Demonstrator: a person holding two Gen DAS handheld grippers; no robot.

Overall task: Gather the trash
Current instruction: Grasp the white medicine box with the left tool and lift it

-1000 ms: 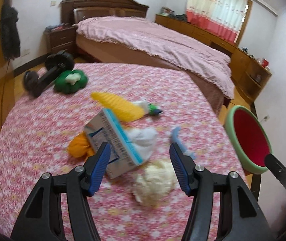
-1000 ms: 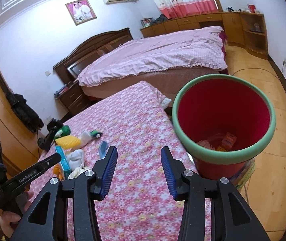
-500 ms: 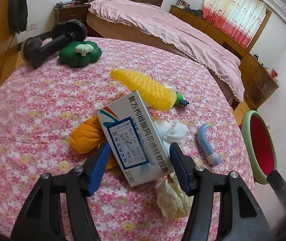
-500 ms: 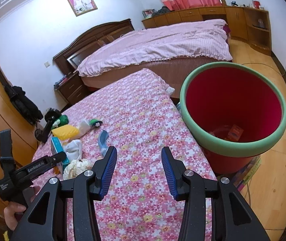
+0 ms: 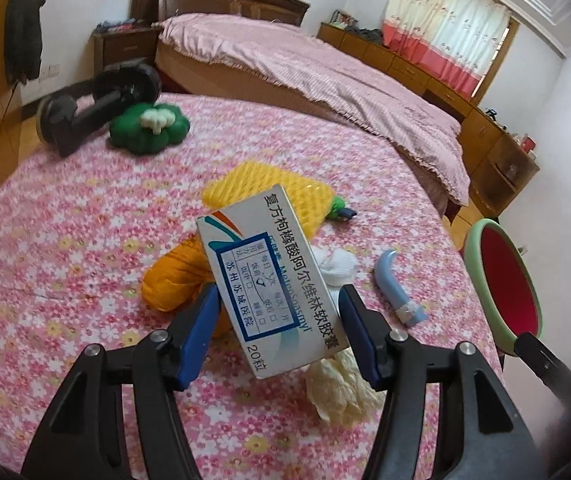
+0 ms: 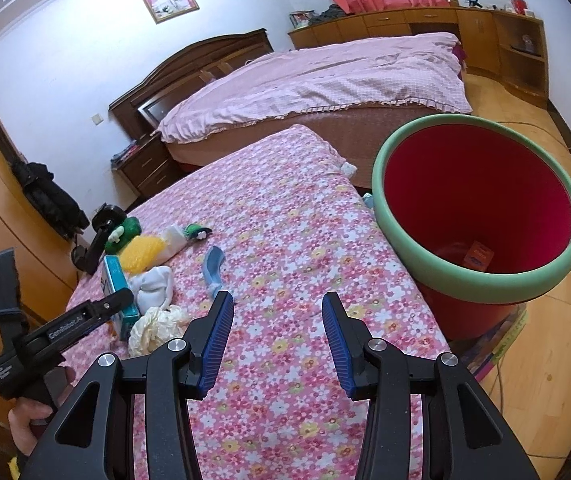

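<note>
Trash lies in a loose heap on the flowered surface (image 5: 65,264): a medicine box (image 5: 271,280) tilted up on top of the pile, a white tissue wad (image 5: 337,266) just behind its right side, and a crumpled cream paper (image 5: 341,384) at its near right corner. The left gripper (image 5: 281,328) has its blue fingers (image 5: 201,330) spread to either side of the box's near end — the gap looks about the width of the box, and I cannot tell whether the pads touch it; the fingers are not clenched. An orange yarn ball (image 5: 173,276) sits partly under the box on the left, and a yellow mesh sleeve (image 5: 269,196) lies right behind it, with a small green toy (image 5: 339,208) at its far end. A blue curved piece (image 5: 393,288) lies apart to the right, between the heap and the surface's edge. Further back, well apart, are a green plush (image 5: 149,128) and a black roller (image 5: 97,108) touching it. The right gripper (image 6: 277,340) hovers over bare cloth with its fingers released and nothing between them; the heap is to its left and the bin (image 6: 401,236) — red inside, green rim — stands on the floor just beside the surface's right edge, with an orange scrap (image 6: 479,256) at its bottom. A bed (image 6: 325,80) fills the room behind.
</note>
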